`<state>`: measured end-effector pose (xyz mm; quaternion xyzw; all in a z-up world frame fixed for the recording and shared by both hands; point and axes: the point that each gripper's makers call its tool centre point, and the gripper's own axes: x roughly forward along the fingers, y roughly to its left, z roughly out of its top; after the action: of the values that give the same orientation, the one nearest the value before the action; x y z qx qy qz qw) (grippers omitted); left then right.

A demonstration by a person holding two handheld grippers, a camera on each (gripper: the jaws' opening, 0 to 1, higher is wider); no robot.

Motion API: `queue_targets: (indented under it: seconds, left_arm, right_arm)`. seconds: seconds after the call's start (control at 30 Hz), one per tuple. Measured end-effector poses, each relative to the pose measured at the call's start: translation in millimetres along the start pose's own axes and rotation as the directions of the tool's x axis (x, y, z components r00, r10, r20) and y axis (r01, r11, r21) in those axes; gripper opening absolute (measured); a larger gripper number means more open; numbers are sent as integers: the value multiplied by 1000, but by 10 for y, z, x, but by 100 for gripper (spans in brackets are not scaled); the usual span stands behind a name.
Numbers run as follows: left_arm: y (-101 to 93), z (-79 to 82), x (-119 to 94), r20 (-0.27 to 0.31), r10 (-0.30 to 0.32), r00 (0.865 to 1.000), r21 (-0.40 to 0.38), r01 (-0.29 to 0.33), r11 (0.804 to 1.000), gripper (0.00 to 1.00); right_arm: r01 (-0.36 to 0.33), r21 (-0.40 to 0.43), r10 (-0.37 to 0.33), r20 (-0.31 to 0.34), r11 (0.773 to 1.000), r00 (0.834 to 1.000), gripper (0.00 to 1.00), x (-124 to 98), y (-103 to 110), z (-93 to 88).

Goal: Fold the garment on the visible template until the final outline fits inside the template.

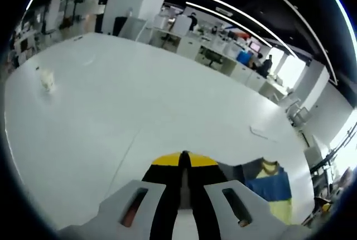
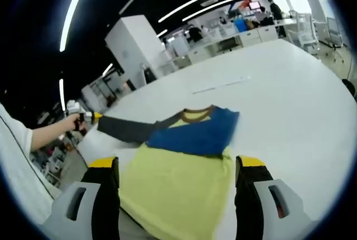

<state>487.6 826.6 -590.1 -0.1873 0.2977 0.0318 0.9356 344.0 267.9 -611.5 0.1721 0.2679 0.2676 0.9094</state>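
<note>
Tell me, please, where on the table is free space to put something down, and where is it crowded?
The white table is bare beyond the shirt, up to the thin strip near the far edge, and to its right. In the left gripper view, wide bare surface reaches to a small white object. It is crowded where the shirt lies between the open right tool.

My left hand-held gripper (image 1: pixel 184 159) has its jaws pressed together over the white surface (image 1: pixel 139 111); the garment (image 1: pixel 270 187) lies near the surface's edge.
</note>
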Motion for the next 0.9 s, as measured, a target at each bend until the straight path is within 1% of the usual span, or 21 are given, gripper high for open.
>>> queue_targets:
  seconds: [0.1, 0.2, 0.27, 0.37, 0.53, 0.6, 0.77, 0.9]
  left_arm:
    - [-58, 20, -56, 4, 3, 1000, 6, -3, 1000, 0]
    - [-134, 32, -85, 12, -12, 1000, 2, 12, 1000, 0]
    - [-143, 43, -83, 11, -16, 1000, 11, 16, 1000, 0]
    - [-194, 35, -111, 14, -23, 1000, 7, 23, 1000, 0]
    - [-306, 73, -205, 25, -44, 999, 10, 43, 999, 0]
    - [-348, 94, -219, 33, -53, 998, 13, 52, 999, 0]
    - [-527, 180, -315, 47, -77, 996, 30, 75, 997, 0]
    - [-603, 228, -354, 56, -85, 995, 44, 83, 996, 0]
  right_arm:
    - [-1, 4, 1, 1, 1000, 1000, 85, -35, 6, -43]
    - [-4, 3, 4, -6, 1000, 1000, 85, -56, 11, -75]
    - [-4, 4, 4, -6, 1000, 1000, 85, -80, 5, -85]
    - [-6, 3, 6, -1, 1000, 1000, 85, -106, 9, -76]
    - [-12, 5, 12, 2, 1000, 1000, 85, -114, 24, -75]
    - [-18, 0, 18, 3, 1000, 1000, 85, -116, 34, -67]
    - [-29, -5, 30, 11, 1000, 999, 85, -129, 20, -41]
    - [-33, -5, 34, 19, 999, 999, 85, -164, -6, -37]
